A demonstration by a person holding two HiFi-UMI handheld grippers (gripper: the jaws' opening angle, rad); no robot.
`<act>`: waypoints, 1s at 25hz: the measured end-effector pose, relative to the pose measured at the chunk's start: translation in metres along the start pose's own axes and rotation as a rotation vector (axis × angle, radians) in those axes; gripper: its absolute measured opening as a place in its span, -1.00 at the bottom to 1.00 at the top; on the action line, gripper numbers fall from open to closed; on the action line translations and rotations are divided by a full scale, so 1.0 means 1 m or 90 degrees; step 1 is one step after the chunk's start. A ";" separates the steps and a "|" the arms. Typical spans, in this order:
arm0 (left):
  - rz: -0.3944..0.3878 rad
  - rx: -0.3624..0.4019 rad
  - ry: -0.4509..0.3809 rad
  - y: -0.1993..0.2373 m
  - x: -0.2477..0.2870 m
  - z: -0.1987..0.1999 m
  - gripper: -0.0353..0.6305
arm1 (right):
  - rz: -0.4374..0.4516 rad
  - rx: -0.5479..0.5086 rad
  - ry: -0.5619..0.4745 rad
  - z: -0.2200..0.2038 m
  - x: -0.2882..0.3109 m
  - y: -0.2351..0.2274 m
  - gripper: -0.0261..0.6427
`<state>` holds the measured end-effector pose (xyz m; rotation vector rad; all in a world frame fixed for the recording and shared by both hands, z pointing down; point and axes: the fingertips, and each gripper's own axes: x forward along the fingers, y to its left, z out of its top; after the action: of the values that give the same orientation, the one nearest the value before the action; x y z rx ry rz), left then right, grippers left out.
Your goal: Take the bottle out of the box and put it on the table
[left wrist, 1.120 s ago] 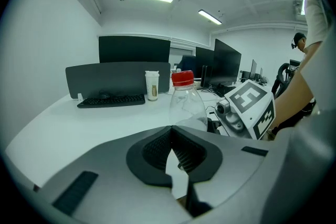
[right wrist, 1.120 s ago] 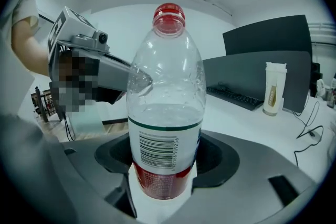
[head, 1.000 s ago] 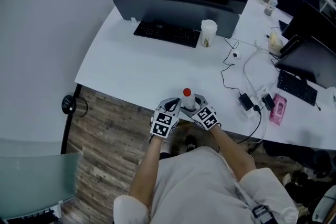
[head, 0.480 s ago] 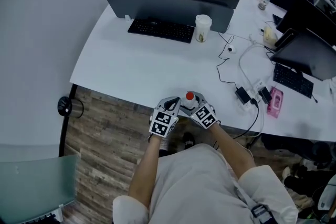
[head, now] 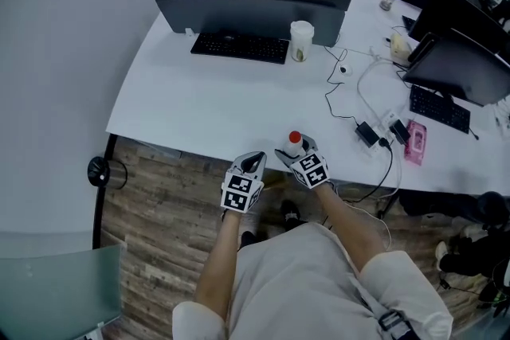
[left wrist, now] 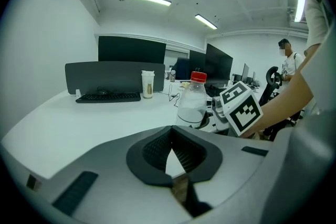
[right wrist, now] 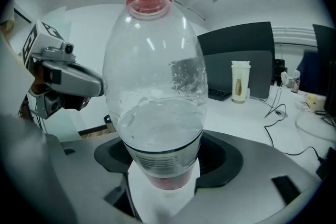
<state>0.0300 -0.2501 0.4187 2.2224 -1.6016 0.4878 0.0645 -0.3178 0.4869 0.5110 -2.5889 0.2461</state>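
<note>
Right gripper view: fingers [right wrist: 223, 161] snug around bottle [right wrist: 155, 92].

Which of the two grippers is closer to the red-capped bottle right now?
Right. The right gripper has the bottle clamped between its jaws; the left gripper sits off to the bottle's left, jaws together, not touching it.

The left gripper [head: 254, 163] has drawn away from the bottle [head: 294, 144] and the right gripper [head: 295, 158].

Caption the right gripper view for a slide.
The right gripper holds an upright, red-capped, part-filled clear bottle at the white table, left gripper alongside.
</note>
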 end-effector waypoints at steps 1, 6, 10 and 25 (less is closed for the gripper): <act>0.000 -0.003 0.000 0.001 -0.007 -0.003 -0.85 | -0.012 0.011 0.003 -0.001 -0.003 0.000 0.03; -0.011 -0.010 0.008 0.004 -0.039 -0.019 -0.85 | -0.074 0.056 0.022 -0.011 -0.019 0.002 0.03; -0.020 -0.015 0.010 0.007 -0.060 -0.029 -0.85 | -0.114 0.078 0.031 -0.015 -0.020 0.000 0.03; -0.004 -0.045 0.012 0.026 -0.084 -0.047 -0.85 | -0.169 0.130 -0.026 0.014 -0.015 -0.036 0.08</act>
<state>-0.0226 -0.1659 0.4228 2.1644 -1.5780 0.4417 0.0854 -0.3499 0.4706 0.9327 -2.5125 0.4134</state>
